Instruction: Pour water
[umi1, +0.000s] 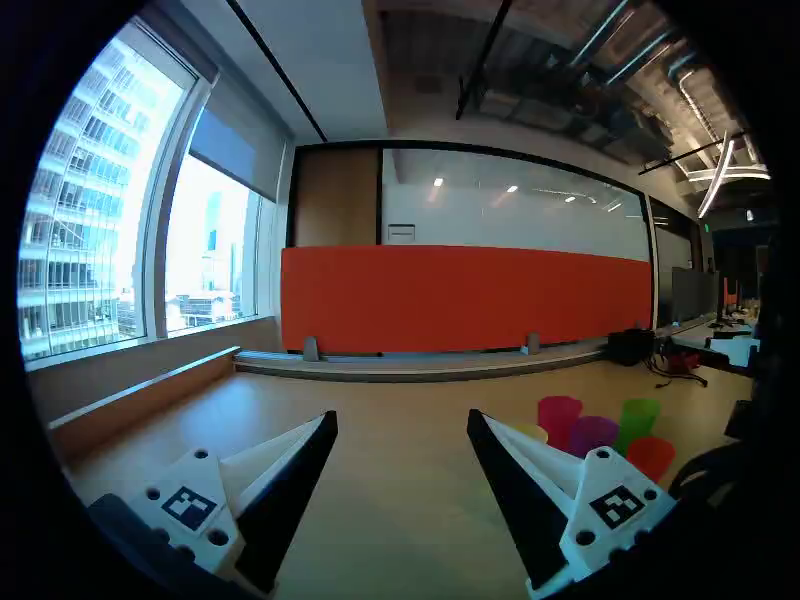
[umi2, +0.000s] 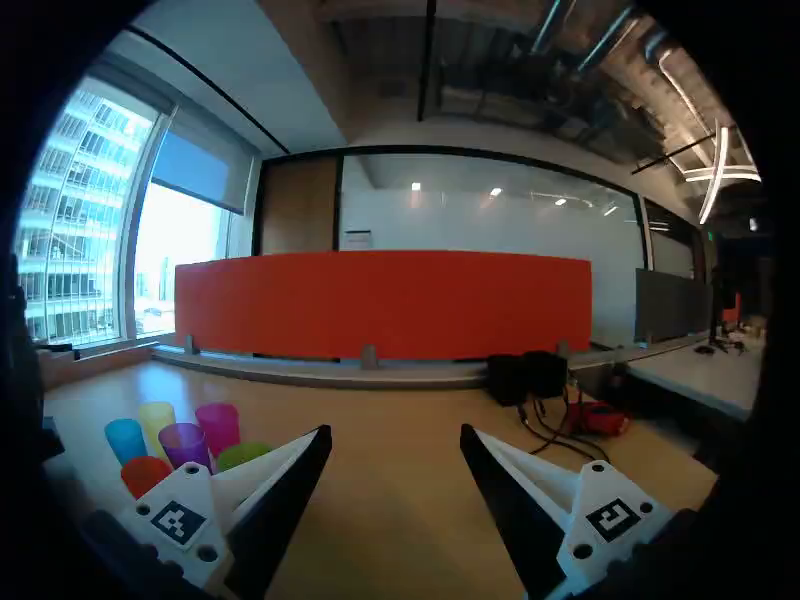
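Cups (umi2: 183, 441) translucent plastic, tapered; table (umi2: 400, 520) smooth wood.

On the counter (umi2: 400, 500): cups (umi2: 185, 440) clustered, well before the partition (umi2: 380, 300) (cables (umi2: 560, 410) lie farther right); window (umi2: 90, 250) left.

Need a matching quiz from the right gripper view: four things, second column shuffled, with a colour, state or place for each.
Things:
1. partition
2. bag
3. right gripper
4. cups

Descriptions:
A. open, holding nothing
B. clustered low on the left of the view
C. black, near the far edge of the desk
D. orange-red, standing across the desk's far edge

Pairs: 1-D, 2-C, 3-A, 4-B
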